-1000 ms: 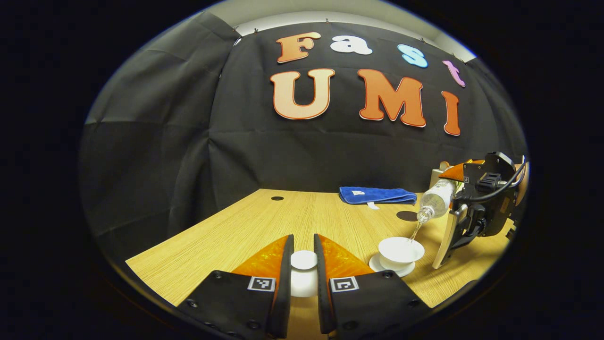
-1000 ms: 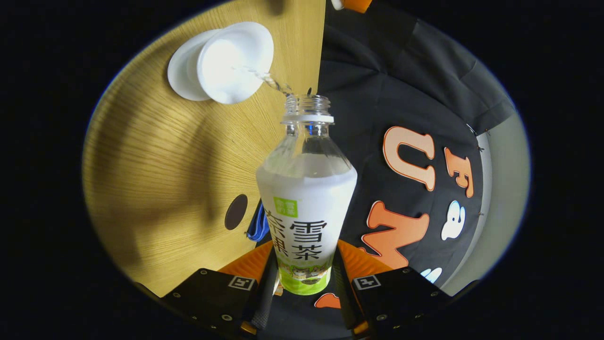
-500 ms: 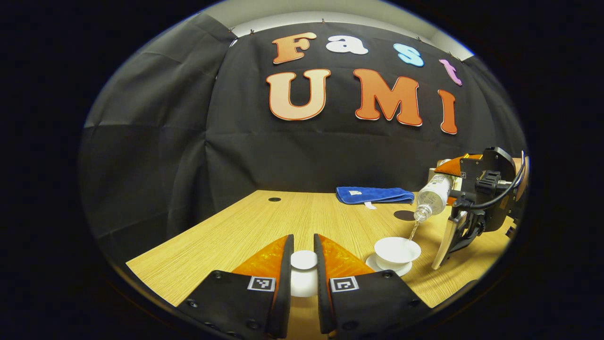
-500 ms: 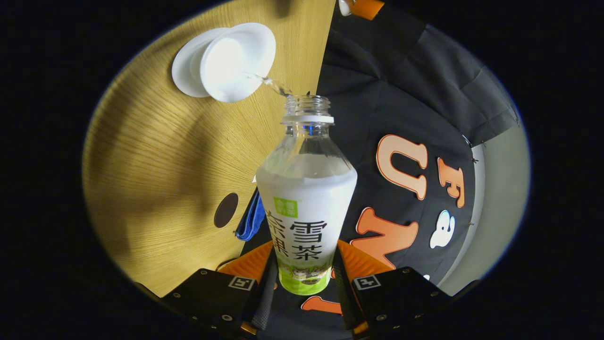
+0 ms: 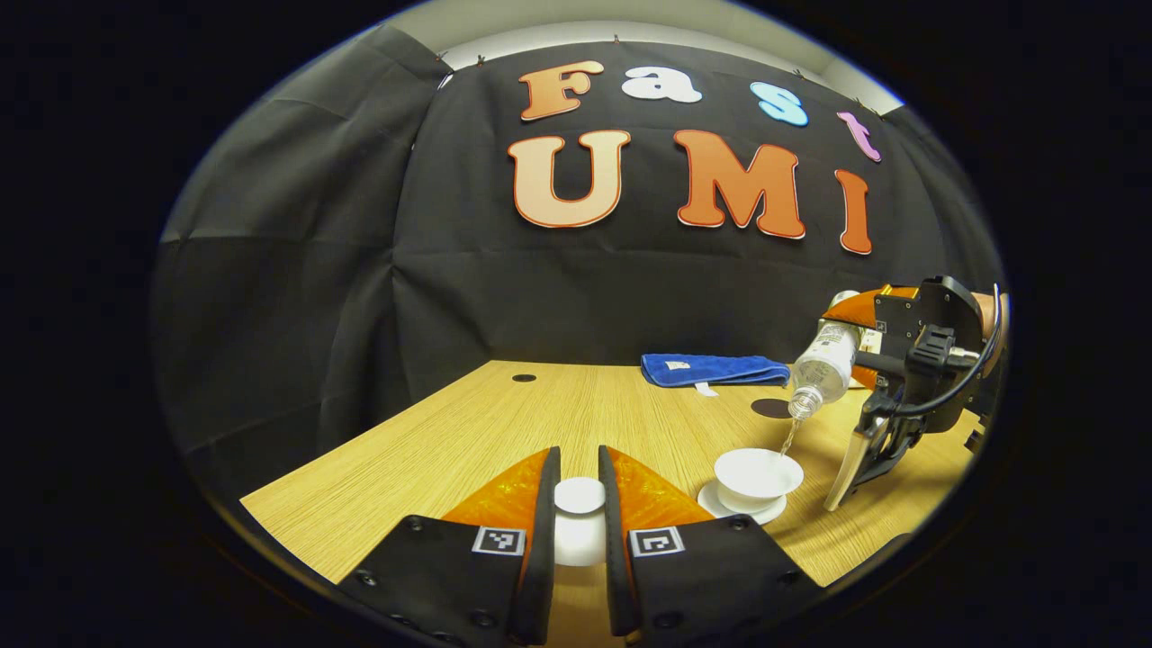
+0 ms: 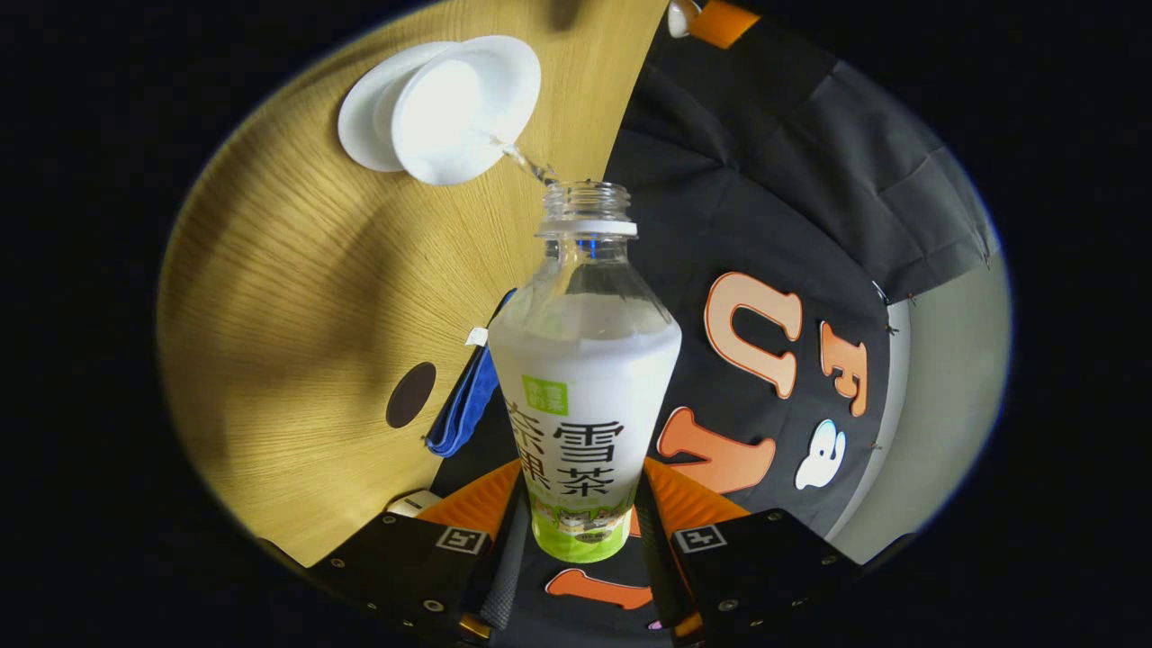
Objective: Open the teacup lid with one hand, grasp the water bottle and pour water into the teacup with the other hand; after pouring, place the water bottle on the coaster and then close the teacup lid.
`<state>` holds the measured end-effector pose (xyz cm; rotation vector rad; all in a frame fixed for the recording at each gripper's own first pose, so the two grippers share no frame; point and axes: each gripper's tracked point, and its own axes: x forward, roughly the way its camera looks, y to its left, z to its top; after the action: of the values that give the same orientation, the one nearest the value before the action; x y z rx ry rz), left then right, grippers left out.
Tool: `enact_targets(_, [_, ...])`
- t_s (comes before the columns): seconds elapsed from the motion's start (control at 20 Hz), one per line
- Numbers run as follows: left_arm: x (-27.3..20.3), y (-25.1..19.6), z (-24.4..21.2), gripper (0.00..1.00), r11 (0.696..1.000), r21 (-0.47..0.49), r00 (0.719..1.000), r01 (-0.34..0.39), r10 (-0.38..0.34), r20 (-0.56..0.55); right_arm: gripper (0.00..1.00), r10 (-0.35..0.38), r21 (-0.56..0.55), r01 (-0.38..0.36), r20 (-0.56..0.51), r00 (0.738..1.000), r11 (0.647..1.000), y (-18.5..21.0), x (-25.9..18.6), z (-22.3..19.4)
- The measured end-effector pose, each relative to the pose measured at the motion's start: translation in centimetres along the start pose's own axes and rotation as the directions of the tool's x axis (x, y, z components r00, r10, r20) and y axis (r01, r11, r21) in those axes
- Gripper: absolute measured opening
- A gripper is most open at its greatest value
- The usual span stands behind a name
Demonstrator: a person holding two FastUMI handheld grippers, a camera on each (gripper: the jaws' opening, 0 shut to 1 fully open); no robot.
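Note:
My left gripper (image 5: pixel 579 468) is shut on the white teacup lid (image 5: pixel 579 497), held low over the wooden table (image 5: pixel 468 450). To its right the white teacup (image 5: pixel 758 475) stands uncovered on its saucer (image 5: pixel 733 513). My right gripper (image 6: pixel 580 504) is shut on the clear water bottle (image 6: pixel 583 378), which is tipped mouth-down. A thin stream of water (image 5: pixel 788 441) runs from the bottle (image 5: pixel 823 364) into the teacup (image 6: pixel 463 108). The right gripper (image 5: pixel 909 369) hangs right of the cup in the left gripper view. A dark round coaster (image 5: pixel 772 409) lies behind the cup, and the coaster (image 6: pixel 410 394) is bare.
A folded blue cloth (image 5: pixel 715 370) lies at the back of the table near the black cloth wall, and the cloth (image 6: pixel 463 400) sits beside the coaster. A small dark hole (image 5: pixel 524 378) marks the table's far left part.
The bottle has tilted further and risen slightly while water keeps flowing into the cup. My left gripper holds the lid in the same spot.

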<state>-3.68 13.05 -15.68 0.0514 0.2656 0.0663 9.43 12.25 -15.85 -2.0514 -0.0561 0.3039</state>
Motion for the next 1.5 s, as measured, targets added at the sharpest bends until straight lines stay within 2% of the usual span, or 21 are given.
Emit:
enact_targets(0.5, [-0.2,-0.2,0.1,0.28,1.0,0.003,1.0,0.005,-0.005,-0.001,0.61,-0.062,-0.062,0.064,0.034,0.998,0.996,-1.8,0.1,0.4])
enact_targets(0.55, [-0.2,-0.2,0.0,0.28,1.0,0.002,1.0,0.004,-0.004,0.0,0.57,-0.069,-0.074,0.072,0.04,0.997,0.995,-1.9,0.2,0.6])
enact_targets(0.6, [0.0,-0.2,-0.1,0.28,1.0,0.001,1.0,0.005,-0.005,-0.002,0.57,-0.072,-0.078,0.075,0.043,0.996,0.994,-2.0,0.1,0.6])
enact_targets(0.7, [-0.1,-0.2,-0.1,0.28,1.0,0.0,1.0,0.006,-0.006,-0.002,0.61,-0.074,-0.079,0.078,0.046,0.996,0.994,-2.1,0.2,0.7])
enact_targets(1.35, [-0.3,-0.6,0.7,0.28,1.0,0.012,1.0,0.01,-0.01,0.017,0.61,-0.071,-0.052,0.075,0.07,0.995,0.996,-1.9,-0.1,1.6])
enact_targets(1.5, [-0.4,-0.7,0.6,0.27,1.0,0.006,1.0,0.012,-0.013,0.015,0.61,-0.048,-0.026,0.051,0.075,0.996,0.998,-1.3,-0.2,1.9])
